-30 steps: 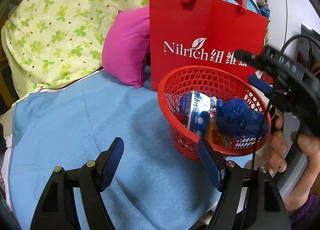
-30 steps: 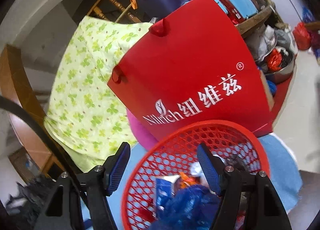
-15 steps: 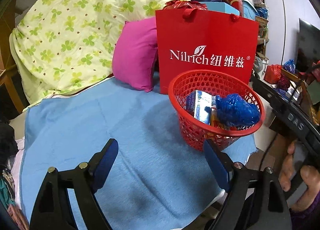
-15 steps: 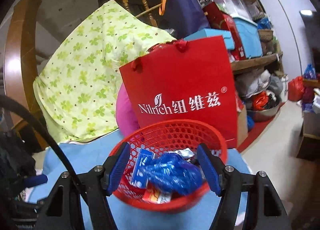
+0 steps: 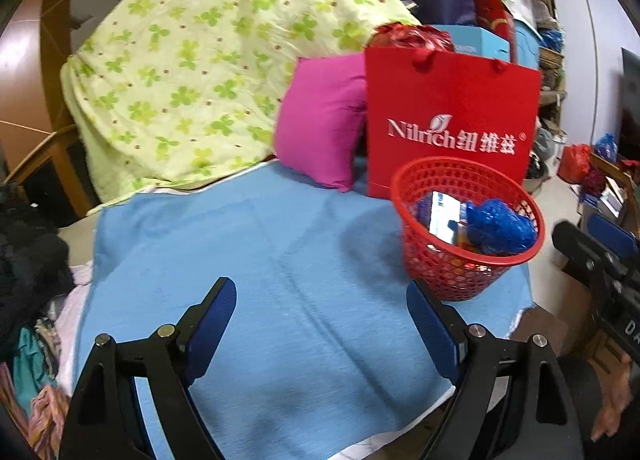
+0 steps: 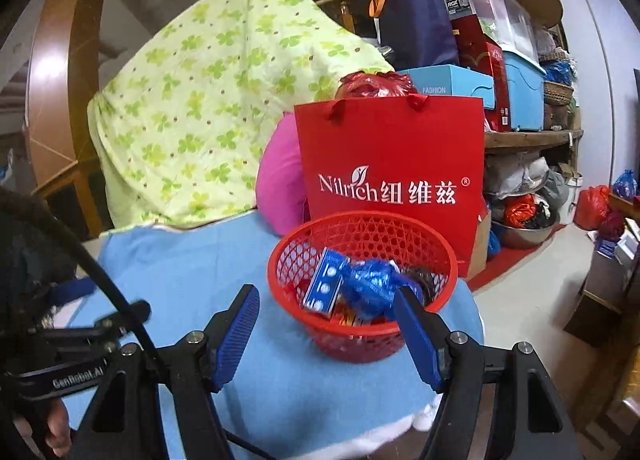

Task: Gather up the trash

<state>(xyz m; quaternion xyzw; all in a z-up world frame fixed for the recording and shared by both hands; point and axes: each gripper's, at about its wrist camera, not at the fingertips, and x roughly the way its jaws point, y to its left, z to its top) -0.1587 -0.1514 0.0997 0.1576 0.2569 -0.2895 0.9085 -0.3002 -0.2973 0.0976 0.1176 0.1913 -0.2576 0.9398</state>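
The big blue blanket [image 5: 280, 260] lay flat over the table, so it made a soft floor for everything on it. I saw no loose trash on the part of it I could see. Behind it a green clover quilt [image 5: 208, 72] hung over something tall, maybe to keep dust off. A pink pillow [image 5: 324, 120] leaned at the back, touching the red paper bag [image 5: 452, 116]. The bag stood up straight, just behind the red basket [image 5: 448, 272].

The basket sat near the right edge of the blanket, close to my right side, so it was easy for me to reach. Its top was open, so trash could drop right in. The trash was inside it: a crumpled blue plastic bag [image 6: 368, 284] on top and a blue and white packet [image 6: 326, 284] leaning against the wall of the basket. More small wrappers lay under them, but I could not tell what they were.

My left gripper [image 5: 320, 336] hung above the bare blanket with its blue fingers wide apart and nothing between them. My right gripper [image 6: 326, 336] was just in front of the basket, fingers wide apart too, holding nothing. I think the picking up was almost done.
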